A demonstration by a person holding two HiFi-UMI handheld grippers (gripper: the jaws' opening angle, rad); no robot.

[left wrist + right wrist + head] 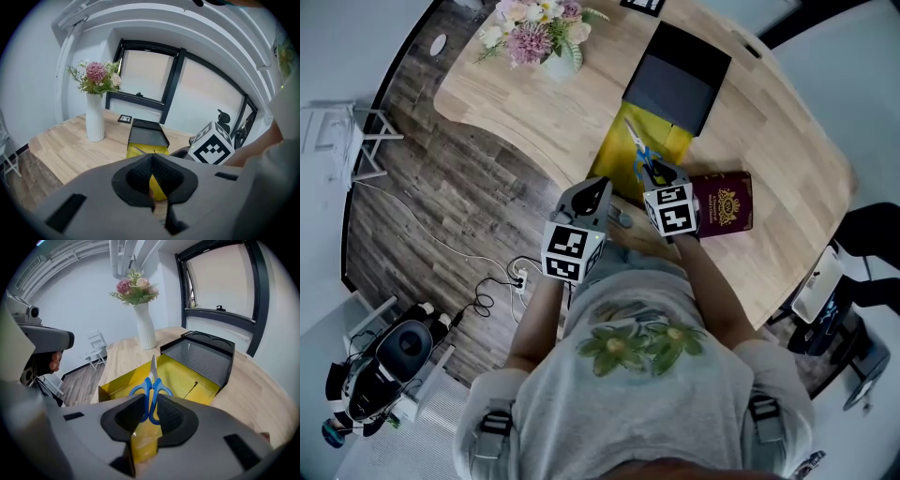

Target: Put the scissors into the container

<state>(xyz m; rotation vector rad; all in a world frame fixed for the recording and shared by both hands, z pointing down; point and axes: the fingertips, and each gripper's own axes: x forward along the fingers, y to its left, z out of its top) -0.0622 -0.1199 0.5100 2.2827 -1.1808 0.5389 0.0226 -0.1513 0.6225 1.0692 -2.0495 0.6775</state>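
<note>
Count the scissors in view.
1. The blue-handled scissors are clamped by the handles in the right gripper, with the blades pointing out over the yellow box. The person's body hides part of the table, so more could be out of sight.

On a pale wooden table (769, 122), the right gripper (661, 174) has blue-handled scissors (638, 150) at its tip, their blades pointing away over an open yellow box (614, 157). A black tray (677, 77) lies beyond the box. The left gripper (600, 190) hangs at the table's near edge, with a dark red booklet (727, 202) to the right and a vase of flowers (536, 33) far left.
</note>
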